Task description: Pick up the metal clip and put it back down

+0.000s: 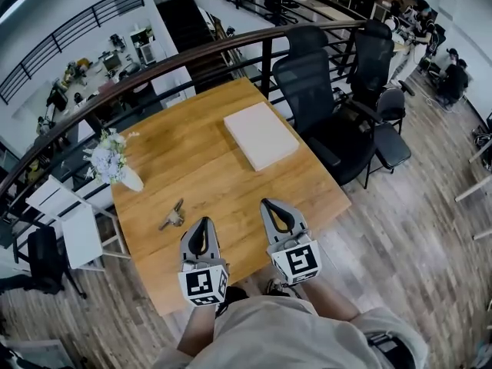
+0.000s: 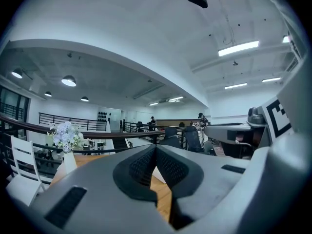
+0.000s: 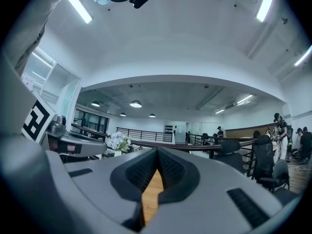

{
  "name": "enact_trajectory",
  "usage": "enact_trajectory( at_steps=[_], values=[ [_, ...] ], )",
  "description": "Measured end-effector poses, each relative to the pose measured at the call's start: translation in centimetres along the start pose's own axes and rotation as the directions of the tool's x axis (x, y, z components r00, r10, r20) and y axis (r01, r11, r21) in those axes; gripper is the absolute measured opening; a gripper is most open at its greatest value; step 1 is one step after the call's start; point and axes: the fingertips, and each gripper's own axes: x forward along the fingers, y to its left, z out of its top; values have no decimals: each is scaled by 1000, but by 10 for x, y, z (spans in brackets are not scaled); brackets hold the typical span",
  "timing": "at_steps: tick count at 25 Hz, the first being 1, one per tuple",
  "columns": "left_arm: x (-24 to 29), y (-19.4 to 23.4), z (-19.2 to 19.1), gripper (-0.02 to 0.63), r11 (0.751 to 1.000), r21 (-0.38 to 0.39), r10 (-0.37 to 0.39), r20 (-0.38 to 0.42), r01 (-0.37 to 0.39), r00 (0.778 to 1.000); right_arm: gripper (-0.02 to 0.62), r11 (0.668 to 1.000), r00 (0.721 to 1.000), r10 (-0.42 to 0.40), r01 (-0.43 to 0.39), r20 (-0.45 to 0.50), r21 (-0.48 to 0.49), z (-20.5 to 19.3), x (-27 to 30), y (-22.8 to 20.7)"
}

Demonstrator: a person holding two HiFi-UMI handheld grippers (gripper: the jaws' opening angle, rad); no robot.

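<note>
That metal clip (image 1: 172,216) near the bench's (image 1: 200,160) left edge looks stiff, light, probably slippery, so I'd pinch its handles. Meanwhile left gripper (image 1: 203,223) and right gripper (image 1: 270,204) are pressed together, empty.

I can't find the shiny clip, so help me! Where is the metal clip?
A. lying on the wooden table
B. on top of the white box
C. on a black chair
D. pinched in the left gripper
A: the metal clip lies on the wooden table, between the flower vase and the left gripper, and it is clear of that gripper, whose jaws are shut on nothing.
</note>
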Motion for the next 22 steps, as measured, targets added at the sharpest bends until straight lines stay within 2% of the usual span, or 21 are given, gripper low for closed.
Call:
enact_trajectory(
  at_steps=[6,17,22],
  values=[
    [-7,22,-2,23,999,6,38,-3,-38,999,26,1000,1000,-28,28,-3,-2,0,-2,-7],
    [-10,15,-2,23,999,-3,33,6,-33,999,26,999,999,-33,33,5,15,-1,-10,-3],
    [-9,5,-1,23,1000,14,4,12,-4,1000,26,999,1000,-30,29,6,17,-5,-13,4]
  ],
)
